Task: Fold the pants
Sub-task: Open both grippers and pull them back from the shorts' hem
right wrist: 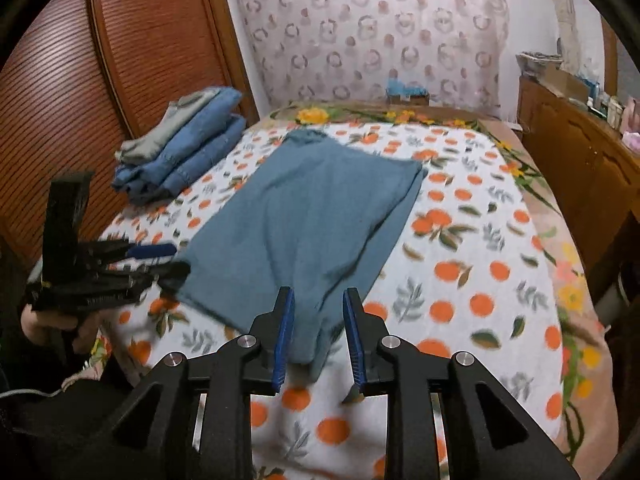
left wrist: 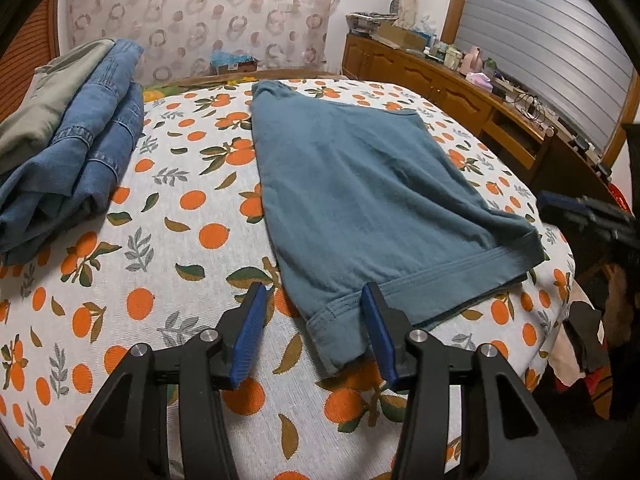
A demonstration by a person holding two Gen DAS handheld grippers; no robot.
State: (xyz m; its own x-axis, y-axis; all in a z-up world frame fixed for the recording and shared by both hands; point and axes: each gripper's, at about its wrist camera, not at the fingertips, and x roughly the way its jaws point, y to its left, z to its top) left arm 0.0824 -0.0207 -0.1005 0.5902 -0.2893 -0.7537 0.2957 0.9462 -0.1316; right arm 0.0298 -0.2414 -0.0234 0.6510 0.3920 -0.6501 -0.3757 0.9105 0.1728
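Teal pants [left wrist: 368, 184] lie flat on the orange-print bed, folded lengthwise, waistband toward me; they also show in the right wrist view [right wrist: 304, 216]. My left gripper [left wrist: 314, 294] is open, its jaws straddling the near left corner of the waistband [left wrist: 340, 320], just above the cloth. My right gripper [right wrist: 318, 300] is open, its jaws on either side of the near right corner of the pants [right wrist: 308, 340]. The left gripper also shows in the right wrist view [right wrist: 164, 260] at the pants' left corner. The right gripper appears at the left wrist view's right edge [left wrist: 568, 204].
A stack of folded jeans and grey-green pants [left wrist: 68, 148] sits at the bed's back left, also seen in the right wrist view [right wrist: 184, 148]. A wooden sideboard [left wrist: 460, 96] with clutter runs along the right. A wooden shutter door [right wrist: 72, 80] stands left of the bed.
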